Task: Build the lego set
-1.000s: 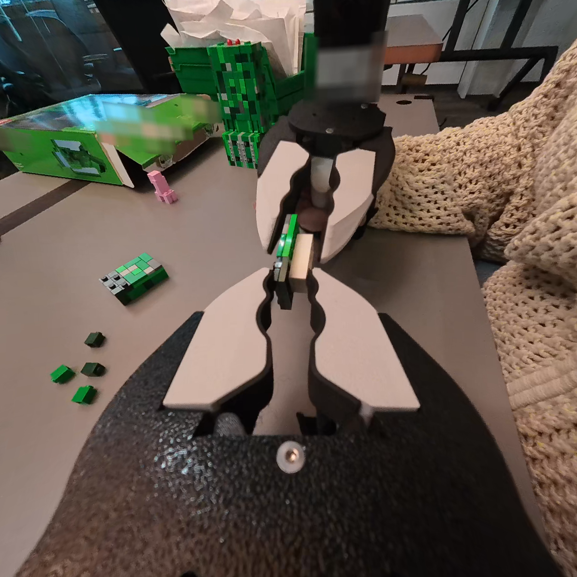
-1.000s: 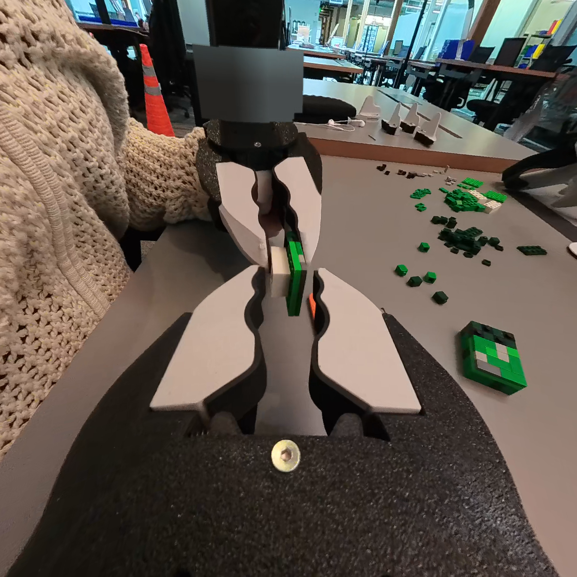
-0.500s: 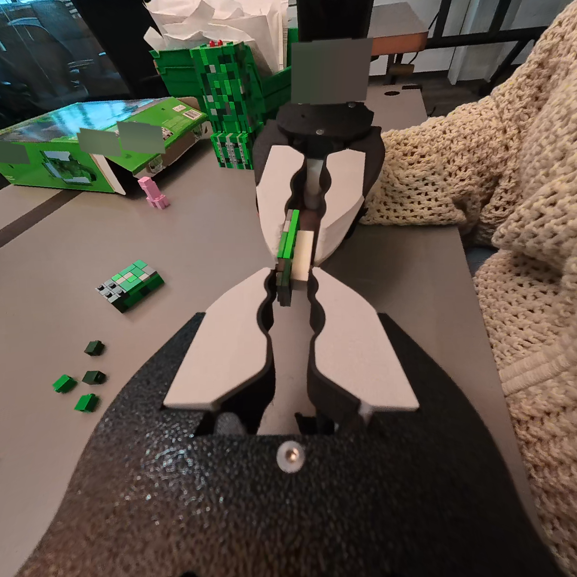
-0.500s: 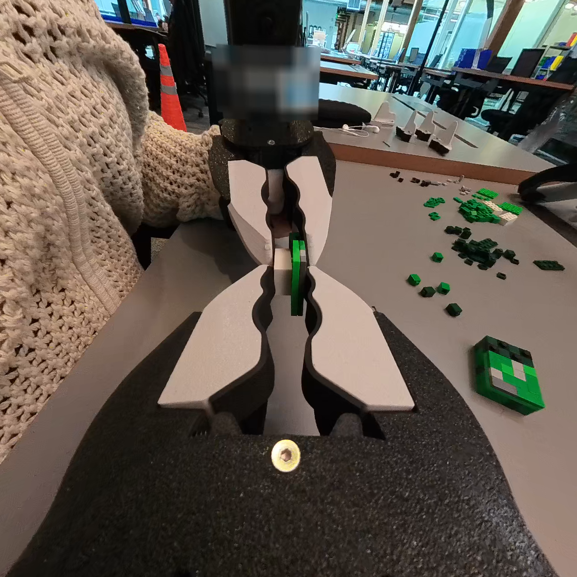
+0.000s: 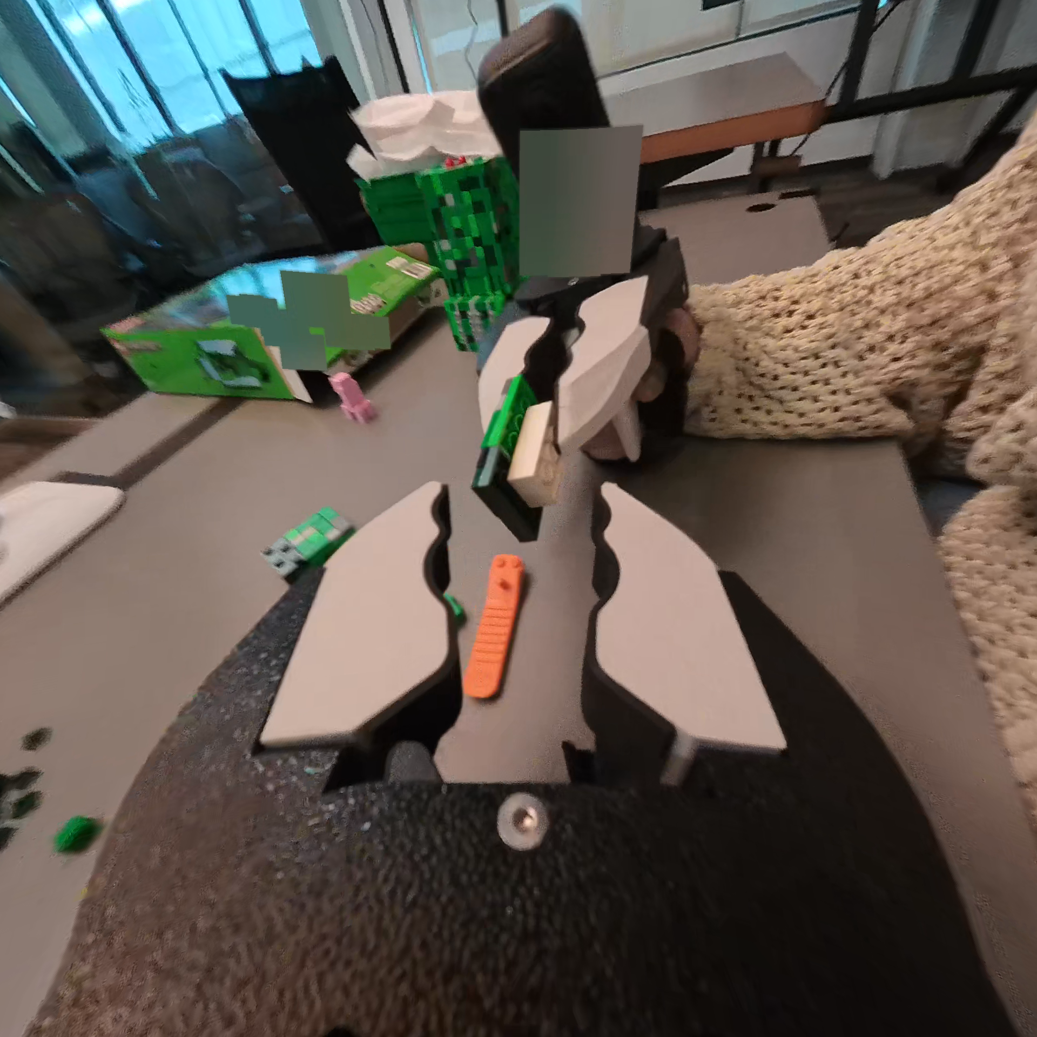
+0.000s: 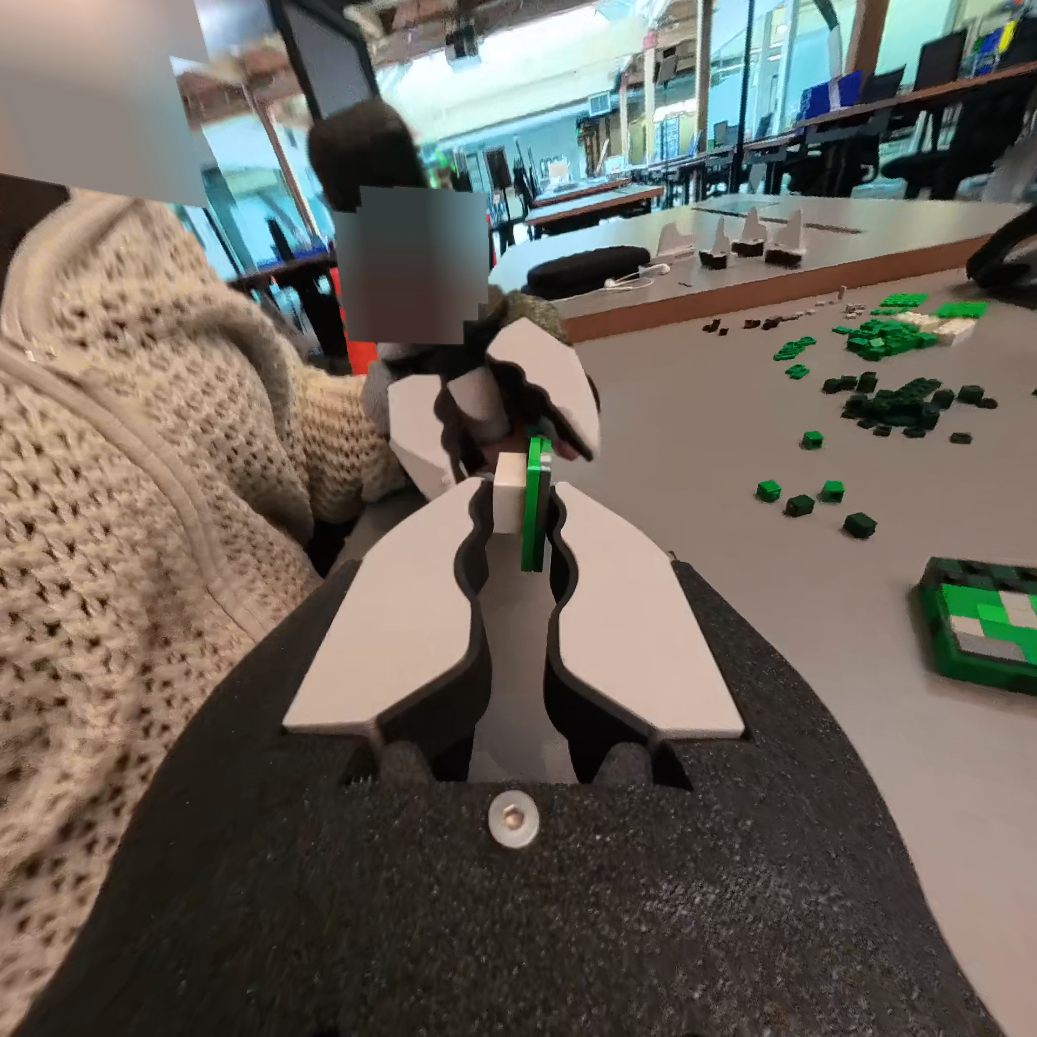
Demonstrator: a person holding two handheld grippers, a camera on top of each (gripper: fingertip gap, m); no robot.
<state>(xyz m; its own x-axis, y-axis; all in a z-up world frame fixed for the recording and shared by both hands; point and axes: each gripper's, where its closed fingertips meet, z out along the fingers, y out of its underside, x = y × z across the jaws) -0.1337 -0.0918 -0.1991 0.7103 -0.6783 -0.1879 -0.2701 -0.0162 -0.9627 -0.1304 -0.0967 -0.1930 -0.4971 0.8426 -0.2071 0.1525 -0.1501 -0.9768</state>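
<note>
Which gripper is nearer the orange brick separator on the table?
Left. The orange brick separator lies between the open left gripper fingers. The right gripper, shut on the green-and-white lego piece, sits beyond it.

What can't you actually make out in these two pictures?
- Left wrist view: loose green pieces at the lower left, smeared by blur.
- Left wrist view: the small green piece, half hidden behind the left claw.
- Right wrist view: the green panel, cut off by the right edge.

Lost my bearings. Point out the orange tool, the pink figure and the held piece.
orange tool (image 5: 496,628): left wrist view, ribbed middle.
pink figure (image 5: 350,395): left wrist view, body.
held piece (image 6: 533,505): right wrist view, green plate edge.
</note>
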